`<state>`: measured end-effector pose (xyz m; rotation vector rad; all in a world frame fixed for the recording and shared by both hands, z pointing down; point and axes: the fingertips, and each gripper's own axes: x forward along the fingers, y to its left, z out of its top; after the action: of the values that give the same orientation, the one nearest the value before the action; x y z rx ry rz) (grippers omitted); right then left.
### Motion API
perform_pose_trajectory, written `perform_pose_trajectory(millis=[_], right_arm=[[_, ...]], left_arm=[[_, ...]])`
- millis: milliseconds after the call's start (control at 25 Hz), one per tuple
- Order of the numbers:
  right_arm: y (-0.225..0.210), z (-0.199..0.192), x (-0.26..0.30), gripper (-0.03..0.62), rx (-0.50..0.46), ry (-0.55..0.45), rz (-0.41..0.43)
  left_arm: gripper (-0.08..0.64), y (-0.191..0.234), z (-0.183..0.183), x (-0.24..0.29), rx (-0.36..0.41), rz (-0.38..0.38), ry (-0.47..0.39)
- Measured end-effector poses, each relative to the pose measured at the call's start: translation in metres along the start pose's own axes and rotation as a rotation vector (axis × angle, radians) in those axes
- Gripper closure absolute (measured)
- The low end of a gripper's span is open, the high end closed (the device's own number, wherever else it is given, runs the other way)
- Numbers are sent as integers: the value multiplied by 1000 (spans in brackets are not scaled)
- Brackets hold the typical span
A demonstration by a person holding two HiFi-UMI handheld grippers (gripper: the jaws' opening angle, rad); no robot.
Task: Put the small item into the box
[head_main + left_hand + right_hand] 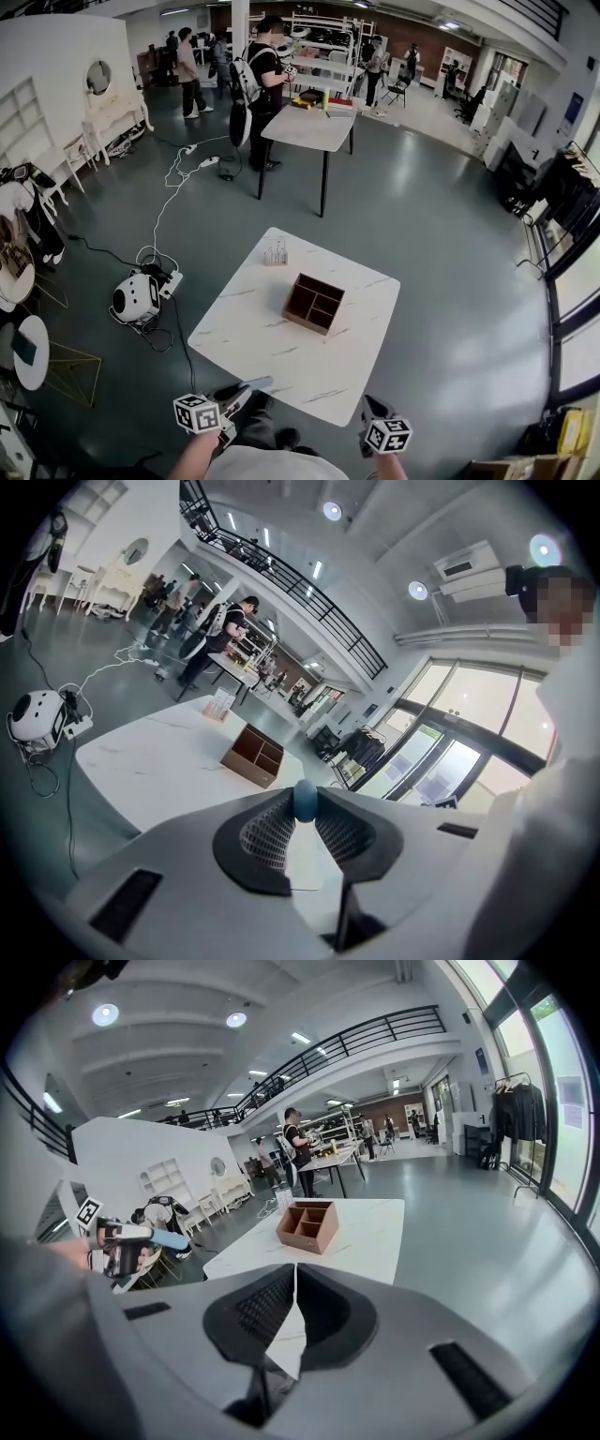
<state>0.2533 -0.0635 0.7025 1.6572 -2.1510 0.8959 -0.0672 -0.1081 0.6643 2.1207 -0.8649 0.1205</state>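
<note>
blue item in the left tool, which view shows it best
The left gripper view: close up, the blue item is pinched at the tips of the left tool. The head view and right gripper view show that tool only small; the item can't be made out.

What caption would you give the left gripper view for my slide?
Left gripper clamps a small blue item, with the compartmented brown box waiting ahead on the white table.

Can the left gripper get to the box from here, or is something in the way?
Probably yes. The left gripper, shut on the blue item, is at the near edge of the table, and only bare top lies between it and the open-topped box. It may need a lean forward.
</note>
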Motion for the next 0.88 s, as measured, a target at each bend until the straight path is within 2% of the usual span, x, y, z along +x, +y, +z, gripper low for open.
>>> perform_pose_trajectory(millis=[560,880], right_arm=[[5,21,46,565,54,3,-92],[22,29,78,565,69,26,-116]], left_arm=[[488,44,46,61,53,-79,136],[488,66,75,105,108,-119,209]])
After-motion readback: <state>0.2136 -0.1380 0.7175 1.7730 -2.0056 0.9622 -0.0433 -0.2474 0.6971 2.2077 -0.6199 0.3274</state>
